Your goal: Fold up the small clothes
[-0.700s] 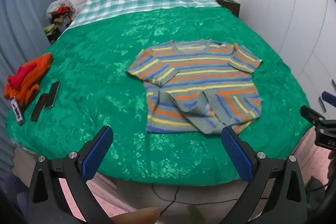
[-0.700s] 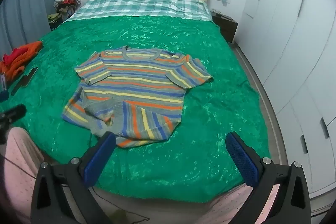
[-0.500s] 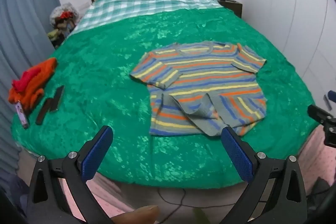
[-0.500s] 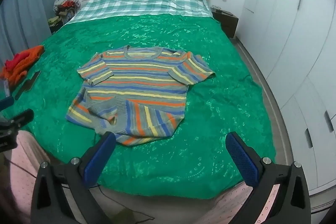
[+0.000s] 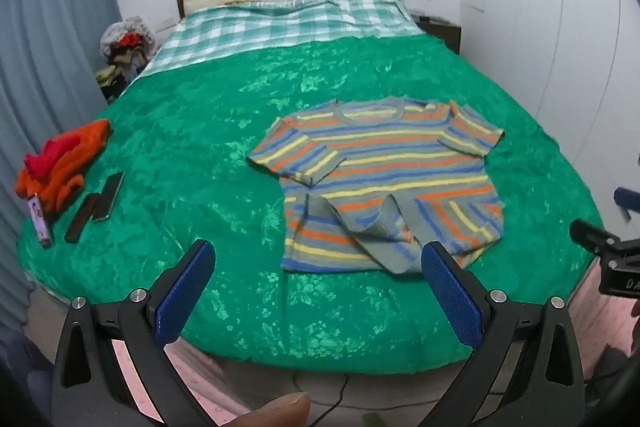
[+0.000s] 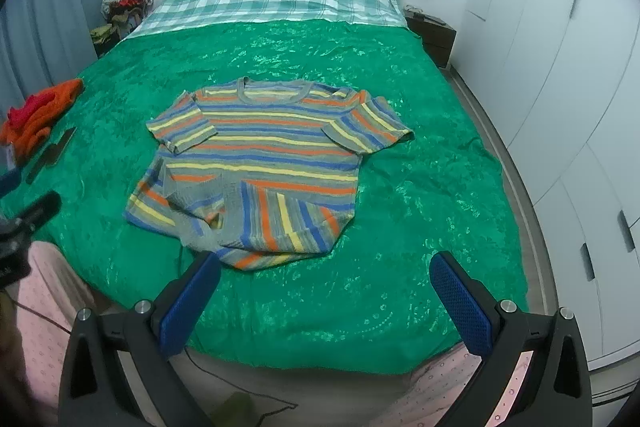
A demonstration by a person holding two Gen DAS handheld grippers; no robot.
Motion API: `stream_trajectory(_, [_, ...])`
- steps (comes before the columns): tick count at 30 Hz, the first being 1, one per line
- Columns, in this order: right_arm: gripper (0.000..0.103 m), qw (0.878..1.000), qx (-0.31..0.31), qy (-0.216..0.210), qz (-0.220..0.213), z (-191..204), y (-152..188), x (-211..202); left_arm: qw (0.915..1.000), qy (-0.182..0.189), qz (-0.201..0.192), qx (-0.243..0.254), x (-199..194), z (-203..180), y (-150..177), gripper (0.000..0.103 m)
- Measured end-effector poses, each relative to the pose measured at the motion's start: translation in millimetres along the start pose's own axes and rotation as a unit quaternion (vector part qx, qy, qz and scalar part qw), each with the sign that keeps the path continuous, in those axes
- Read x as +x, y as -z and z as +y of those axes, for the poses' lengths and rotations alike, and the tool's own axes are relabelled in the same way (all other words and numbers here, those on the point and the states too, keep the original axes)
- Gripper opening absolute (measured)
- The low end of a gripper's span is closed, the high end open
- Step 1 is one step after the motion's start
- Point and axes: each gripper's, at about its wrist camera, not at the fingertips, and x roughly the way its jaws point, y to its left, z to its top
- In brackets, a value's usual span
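A striped knit top point(image 6: 260, 163) lies collar-away on the green bedspread point(image 6: 420, 187), at twelve o'clock from both claws. The left claw point(image 5: 316, 287) and right claw point(image 6: 326, 301) hang released and empty off the bed's near edge, the rumpled hem nearest.

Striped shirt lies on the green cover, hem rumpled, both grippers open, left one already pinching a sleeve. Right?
Not quite. The left gripper pinches nothing: the left wrist view shows its jaws apart, short of the striped shirt. The rest holds: hem rumpled on the green cover, right gripper open.
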Motion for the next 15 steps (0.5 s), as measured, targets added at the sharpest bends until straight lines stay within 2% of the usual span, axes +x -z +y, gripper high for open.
stream_trajectory(5, [0.103,1.0,-0.002,-0.003,-0.001,5.8,0.4,-1.9,0.9997,0.005,0.016,0.016,1.0,-3.5,4.8,0.103])
stream_trajectory(11, [0.103,1.0,0.017,-0.008,0.005,4.5,-0.6,-1.7,0.9992,0.018,0.034,0.009,4.9,1.0,7.0,0.103])
stream_trajectory(15, [0.103,1.0,0.015,-0.014,0.007,4.7,-1.4,-2.8,0.9994,0.009,0.033,0.005,5.6,4.4,7.3,0.103])
